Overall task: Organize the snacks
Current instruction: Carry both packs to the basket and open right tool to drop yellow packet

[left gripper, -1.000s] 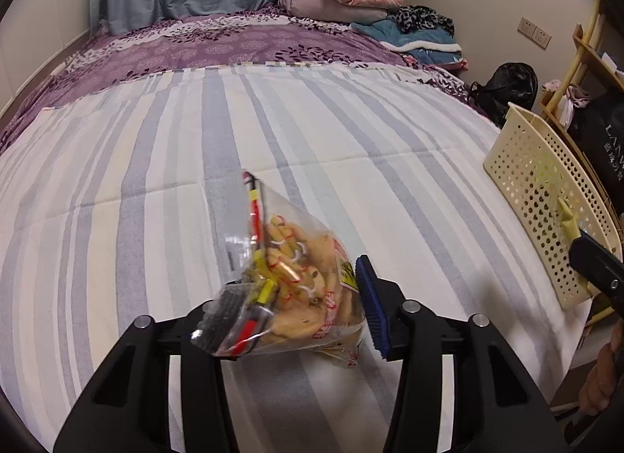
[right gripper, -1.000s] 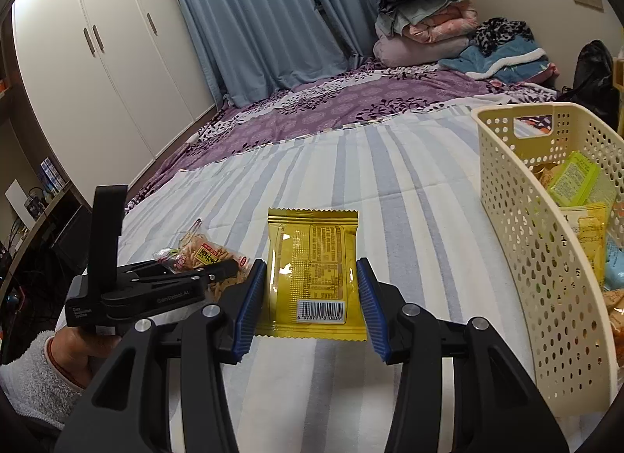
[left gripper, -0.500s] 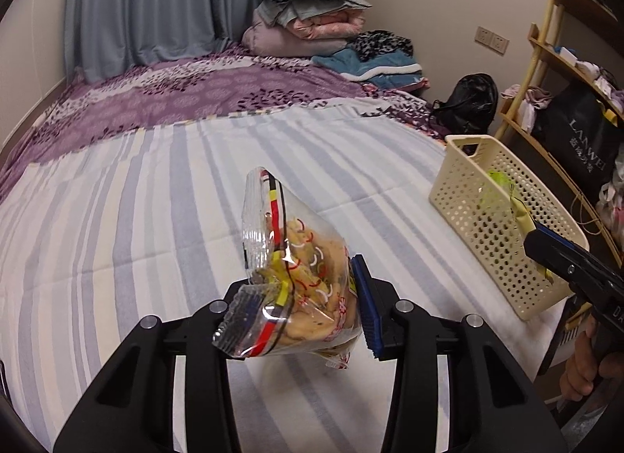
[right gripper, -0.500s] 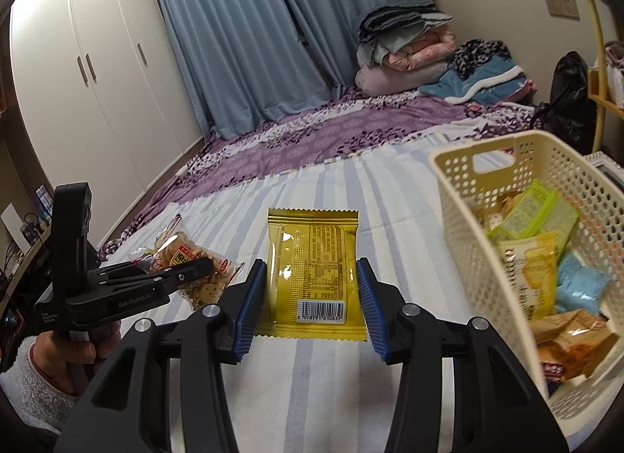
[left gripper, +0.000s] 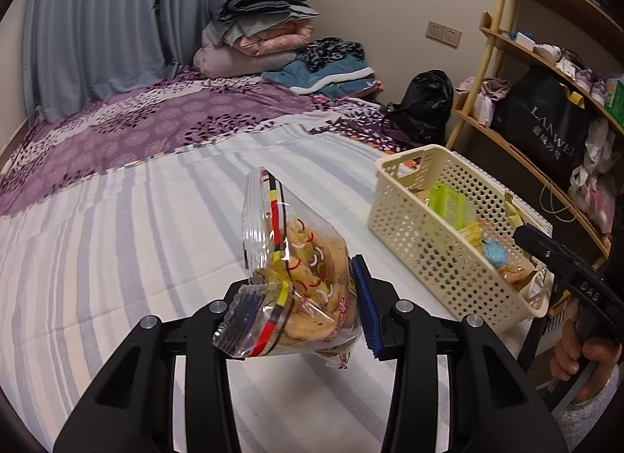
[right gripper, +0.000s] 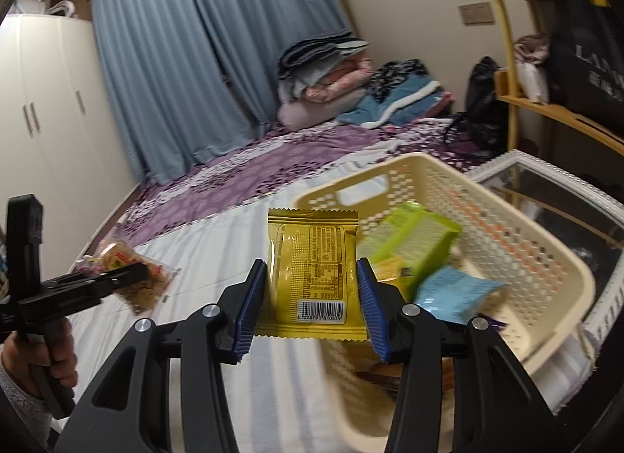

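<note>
Right now our left gripper [left gripper: 308,308] is clamped on a clear cookie bag [left gripper: 300,281], held above the striped bed [left gripper: 117,258]. Our right gripper [right gripper: 310,304] pinches a gold snack pkt [right gripper: 312,273] w/ both pads, over the cream basket [right gripper: 546,258] rim.

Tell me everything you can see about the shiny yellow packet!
The yellow packet is a flat, glossy gold foil wrapper with zigzag sealed edges at top and bottom. Its back faces the camera, showing small printed text and a white barcode near the bottom. It stands upright, pinched on both sides by the right gripper and its blue-padded fingers. It is in the air at the near edge of the cream basket, touching nothing else visible.
</note>
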A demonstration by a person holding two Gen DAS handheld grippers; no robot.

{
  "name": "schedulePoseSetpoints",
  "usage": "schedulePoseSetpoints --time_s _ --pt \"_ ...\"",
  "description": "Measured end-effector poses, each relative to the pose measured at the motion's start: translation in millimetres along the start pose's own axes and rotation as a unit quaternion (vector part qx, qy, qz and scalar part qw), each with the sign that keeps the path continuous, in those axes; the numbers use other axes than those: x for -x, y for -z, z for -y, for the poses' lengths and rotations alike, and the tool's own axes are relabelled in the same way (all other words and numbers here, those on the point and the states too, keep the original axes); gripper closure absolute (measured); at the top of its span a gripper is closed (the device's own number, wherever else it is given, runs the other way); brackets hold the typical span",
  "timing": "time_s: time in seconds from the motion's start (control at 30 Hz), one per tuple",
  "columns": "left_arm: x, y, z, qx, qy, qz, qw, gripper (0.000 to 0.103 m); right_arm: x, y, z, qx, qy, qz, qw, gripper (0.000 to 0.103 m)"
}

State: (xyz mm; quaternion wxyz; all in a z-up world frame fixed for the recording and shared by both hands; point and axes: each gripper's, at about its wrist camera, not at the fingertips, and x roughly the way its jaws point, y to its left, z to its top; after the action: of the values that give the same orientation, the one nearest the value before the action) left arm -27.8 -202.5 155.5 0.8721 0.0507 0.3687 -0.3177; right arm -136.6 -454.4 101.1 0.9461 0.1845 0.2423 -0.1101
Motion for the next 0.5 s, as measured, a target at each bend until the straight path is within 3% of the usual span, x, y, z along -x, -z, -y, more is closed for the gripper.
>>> schedulePoseSetpoints --time_s 0.2,0.27,0.33,0.5 --pt "-5.8 -18.5 31.6 -0.031 0.019 0.007 0.9993 0.06 1.8 0.6 33.6 -0.027 0.045 0.002 0.999 0.054" --pt "-8.2 -24.5 43.4 -0.042 0.025 0.009 0.9988 0.06 0.7 1.5 43.2 -0.039 0.053 0.003 0.998 0.041" --pt "-10.6 -30.2 54.5 -0.052 0.033 0.01 0.9981 0.06 1.9 2.9 50.5 -0.046 0.056 0.007 0.997 0.037" --pt "-17.6 -42.4 84.7 -0.08 0.053 0.012 0.9953 0.06 6.3 7.5 60.6 -0.045 0.07 0.013 0.996 0.037"
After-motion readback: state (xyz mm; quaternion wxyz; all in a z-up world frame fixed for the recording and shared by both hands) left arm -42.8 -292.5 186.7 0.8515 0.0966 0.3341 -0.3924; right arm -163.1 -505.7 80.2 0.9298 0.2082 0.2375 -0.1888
